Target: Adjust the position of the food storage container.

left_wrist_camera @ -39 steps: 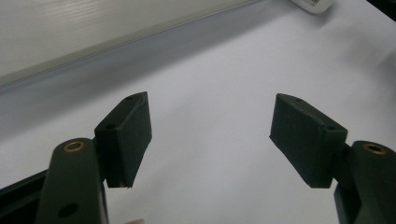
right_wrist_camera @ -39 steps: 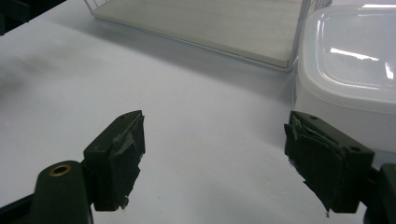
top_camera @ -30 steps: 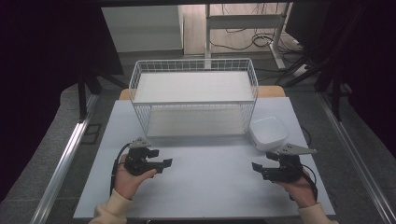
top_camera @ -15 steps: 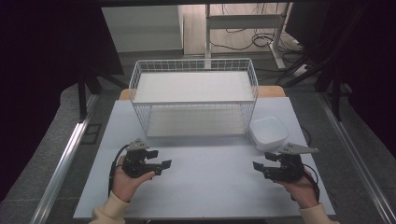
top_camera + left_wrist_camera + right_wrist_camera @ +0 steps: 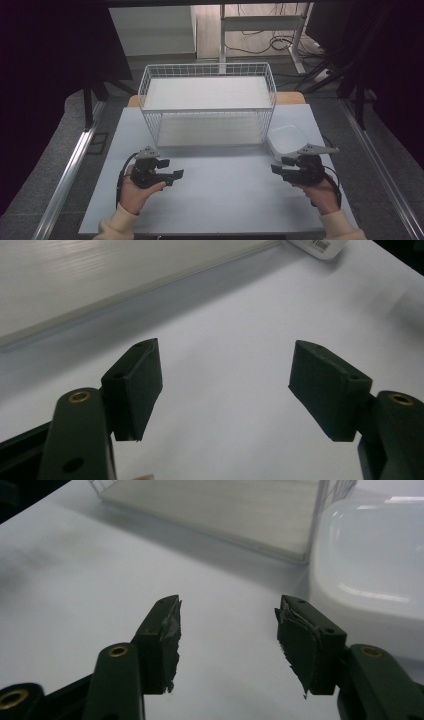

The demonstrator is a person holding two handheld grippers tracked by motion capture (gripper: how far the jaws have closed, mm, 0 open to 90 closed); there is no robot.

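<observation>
Both hands rest low on the white table (image 5: 220,200), palms cupping the grippers from below, forearms entering from the near edge.

Left gripper (image 5: 176,174): jaws point toward the table's middle, standing wide apart, nothing between them.

Right gripper (image 5: 276,166): jaws point inward toward the left one; they have just been closing, a clear gap remaining, nothing between them.

White dish (image 5: 286,139): nearest thing, just beyond the right gripper, flat on the table, touching or just beside the wire basket (image 5: 207,107) at its right front corner. Squarish with rounded corners, so no clear long axis; open side up.
</observation>
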